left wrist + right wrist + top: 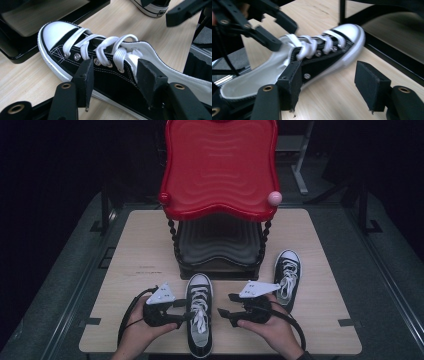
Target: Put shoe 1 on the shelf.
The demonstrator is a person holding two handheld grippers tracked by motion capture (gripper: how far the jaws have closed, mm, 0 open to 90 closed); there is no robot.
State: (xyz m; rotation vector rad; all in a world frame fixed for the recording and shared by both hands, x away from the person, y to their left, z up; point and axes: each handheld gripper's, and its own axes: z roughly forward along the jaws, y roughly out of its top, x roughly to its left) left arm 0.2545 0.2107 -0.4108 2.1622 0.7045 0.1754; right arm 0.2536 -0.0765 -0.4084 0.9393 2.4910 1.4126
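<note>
Our left claw (112, 82) had its jaws apart astride the near side wall of the black canvas sneaker with white laces and a white rubber toe cap (100, 62): one pad lay outside against the black canvas below the eyelets, the other sat inside the opening by the white lining. We could not tell whether the pads pressed on the canvas, so we counted it as not yet gripped.

Our right claw (332, 85) also stood with its jaws apart. One pad was just beside that sneaker's other side wall, at the rivets above the white sole band; the other pad hung over bare wood, well apart from the shoe. Nothing was clamped between them.

In the high view the sneaker (199, 312) lay on the pale wooden surface (145, 250) between the left claw (186, 315) and the right claw (225, 315), toe pointing away from us toward the black-framed stand with a red wavy tray on top (220, 170). The toe was near the stand's dark base. A second matching black sneaker (287, 275) lay to the right of the first, beyond the right claw, its toe also toward the stand.
</note>
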